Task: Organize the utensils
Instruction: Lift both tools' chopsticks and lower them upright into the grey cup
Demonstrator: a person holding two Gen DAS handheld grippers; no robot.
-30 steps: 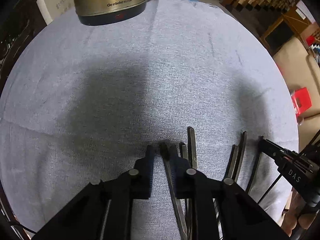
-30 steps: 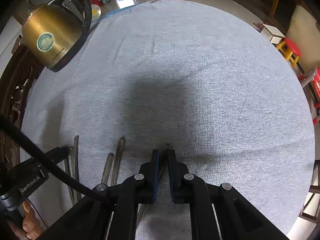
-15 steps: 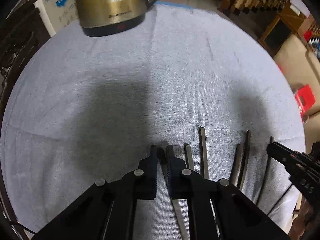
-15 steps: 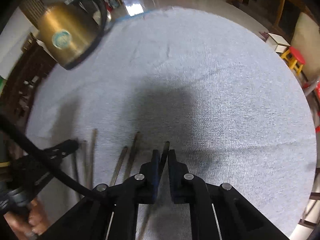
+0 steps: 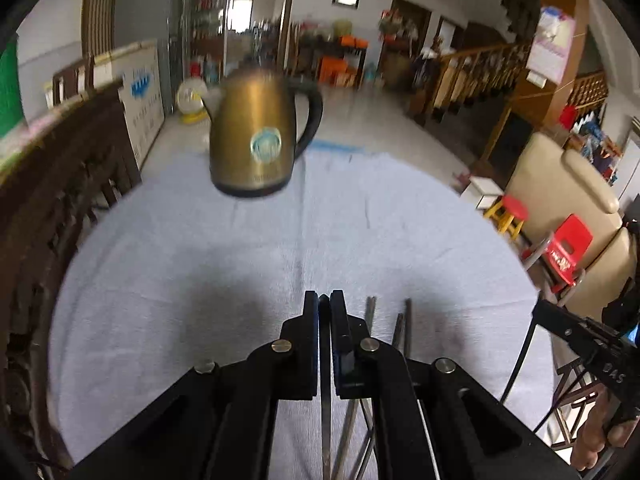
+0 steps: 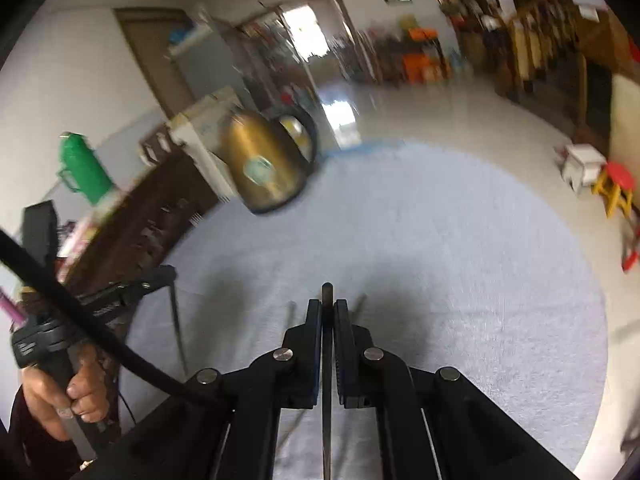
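Observation:
My left gripper (image 5: 324, 298) is shut on a dark thin utensil (image 5: 325, 408) that runs down between the fingers, lifted off the grey cloth. Other dark utensils (image 5: 407, 320) lie side by side on the cloth just right of it. My right gripper (image 6: 327, 306) is shut on another dark utensil (image 6: 327, 292), whose tip sticks out past the fingertips, held above the cloth. The left gripper (image 6: 160, 276) shows at the left of the right wrist view, and the right gripper (image 5: 560, 320) at the right of the left wrist view.
A brass kettle (image 5: 256, 140) stands at the far side of the round grey-clothed table (image 5: 200, 248); it also shows in the right wrist view (image 6: 264, 168). Dark wooden furniture (image 5: 52, 184) borders the table's left. Red stools (image 5: 568, 248) and a sofa stand right.
Both grippers have risen and tilted up from the cloth, each carrying its utensil. The views now show the room and kettle instead of mostly cloth.

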